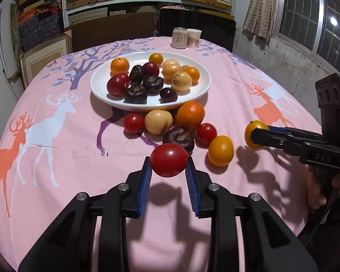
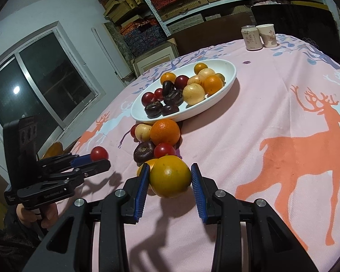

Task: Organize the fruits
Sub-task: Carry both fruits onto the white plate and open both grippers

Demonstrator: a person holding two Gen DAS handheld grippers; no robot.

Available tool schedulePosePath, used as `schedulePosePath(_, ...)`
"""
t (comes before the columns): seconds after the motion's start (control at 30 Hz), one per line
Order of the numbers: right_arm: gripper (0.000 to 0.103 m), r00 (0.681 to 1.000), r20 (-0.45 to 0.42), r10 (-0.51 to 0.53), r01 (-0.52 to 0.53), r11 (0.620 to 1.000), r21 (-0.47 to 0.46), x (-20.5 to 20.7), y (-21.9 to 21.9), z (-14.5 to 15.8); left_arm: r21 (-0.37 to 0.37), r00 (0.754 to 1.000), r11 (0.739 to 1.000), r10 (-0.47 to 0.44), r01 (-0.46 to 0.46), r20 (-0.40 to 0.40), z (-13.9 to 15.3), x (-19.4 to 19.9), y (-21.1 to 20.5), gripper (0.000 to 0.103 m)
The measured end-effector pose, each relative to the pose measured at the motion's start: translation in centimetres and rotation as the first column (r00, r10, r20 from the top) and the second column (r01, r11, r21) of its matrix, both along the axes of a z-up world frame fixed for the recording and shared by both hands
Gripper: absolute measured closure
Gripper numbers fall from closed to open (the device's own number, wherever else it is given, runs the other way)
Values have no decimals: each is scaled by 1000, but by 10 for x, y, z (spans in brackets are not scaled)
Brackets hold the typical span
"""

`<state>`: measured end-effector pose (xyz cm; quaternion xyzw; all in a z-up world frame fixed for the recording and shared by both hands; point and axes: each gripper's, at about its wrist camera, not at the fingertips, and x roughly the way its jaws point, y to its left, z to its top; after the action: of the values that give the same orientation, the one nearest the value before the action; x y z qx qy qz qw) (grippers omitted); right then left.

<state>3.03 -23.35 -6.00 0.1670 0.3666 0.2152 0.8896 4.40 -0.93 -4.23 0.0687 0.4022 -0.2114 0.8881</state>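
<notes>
Both tools are loaded, so the step in hand looks like the carry to the white plate (image 1: 193, 95). The left gripper (image 1: 168, 162) is clamped on a red tomato (image 1: 168, 159), low in the middle of the left wrist view and clear of the pink tablecloth (image 1: 56, 158) — its shadow falls below it. The right gripper (image 2: 170, 176) is closed on a yellow-orange fruit (image 2: 170, 176), low centre in the right wrist view; whether that fruit is lifted I cannot tell.

The plate sits in the upper middle of both views, already crowded with oranges, dark fruits, pale ones and red ones. A loose cluster (image 1: 170, 124) lies just in front of its near rim.

Next, I judge, each fruit must travel over that cluster and be set into a free gap on the plate — the near side looks barest.
</notes>
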Motion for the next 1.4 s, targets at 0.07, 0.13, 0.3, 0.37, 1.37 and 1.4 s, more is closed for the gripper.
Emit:
schedulePosePath(0.07,66,1000,9,-11,11,1000,-6,4,-2,6,0,1000,1000,2,-2,20,8,2,-1,74)
schedulePosePath(0.13,66,999,41,-22,23,999,-22,10,-4,21,-1,999,1000,21,-21,44,18,7,-2,74)
schedulePosePath(0.3,66,989,143,-35,42,998,-50,40,-6,72,9,993,1000,27,-28,112,49,35,-7,74)
schedulePosePath(0.37,66,985,169,-39,50,997,-61,56,-5,83,33,991,999,12,-17,133,57,55,-14,74)
schedulePosePath(1.37,47,994,102,-44,62,983,-176,191,35,57,149,970,963,207,-225,128,22,200,-28,14)
schedulePosePath(1.4,47,994,107,-35,54,982,-180,183,34,56,147,970,963,206,-225,132,23,195,-27,14)
